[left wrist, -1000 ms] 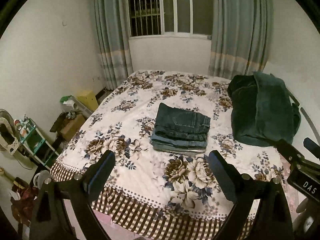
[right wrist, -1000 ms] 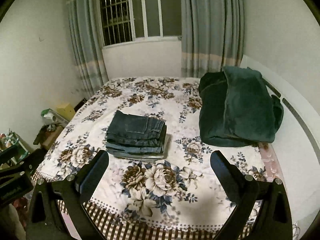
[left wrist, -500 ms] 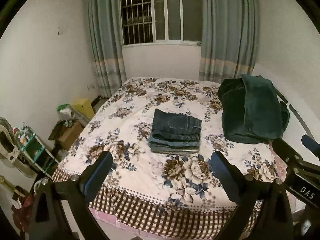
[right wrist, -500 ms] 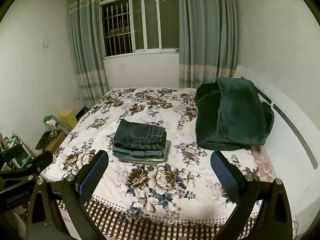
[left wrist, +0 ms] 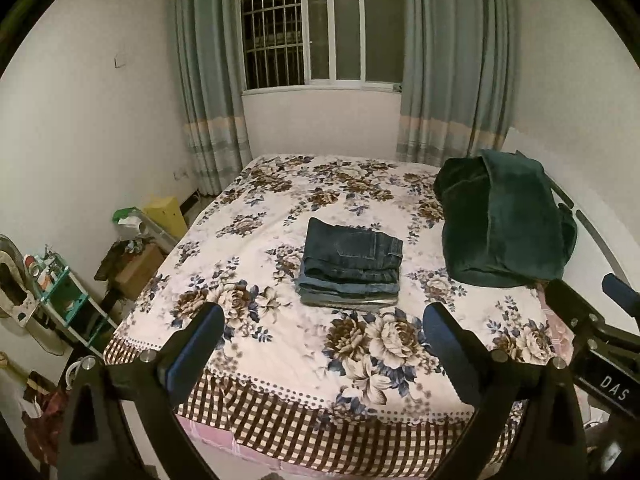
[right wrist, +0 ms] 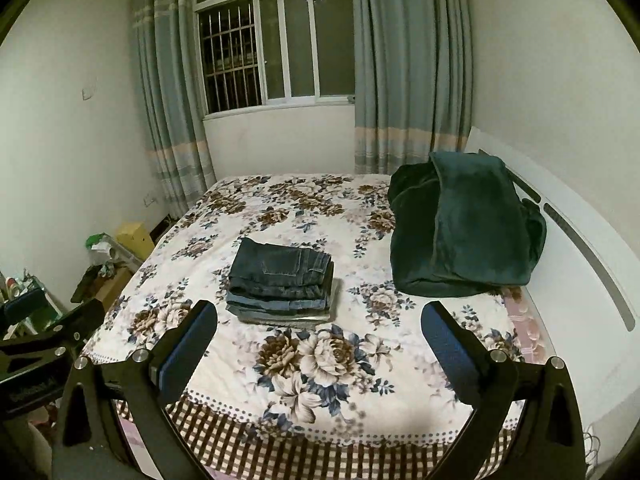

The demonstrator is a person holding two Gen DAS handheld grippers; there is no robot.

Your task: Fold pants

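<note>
- Folded jeans (left wrist: 351, 266): stacked mid-bed (left wrist: 280, 364), well inside its near edge, left of a green blanket (left wrist: 506, 220).
- Left gripper (left wrist: 320, 354), right gripper (right wrist: 318, 350): jaws wide apart, nothing between them.
- Risk: a careless regrasp or snagging finger would likely topple the stack, undoing its folds.

Both claws drawn back and up from the folded pants (left wrist: 350, 266) (left claw (left wrist: 322, 342) slightly wider)

Folded pants stack (left wrist: 351, 266) on bed (left wrist: 280, 360) centre; blanket heap (left wrist: 508, 220) at its 2 o'clock, well apart. Window (left wrist: 320, 32) at 12 behind bed. Shelf (left wrist: 68, 304) and boxes (left wrist: 136, 268) on floor at 9.
</note>
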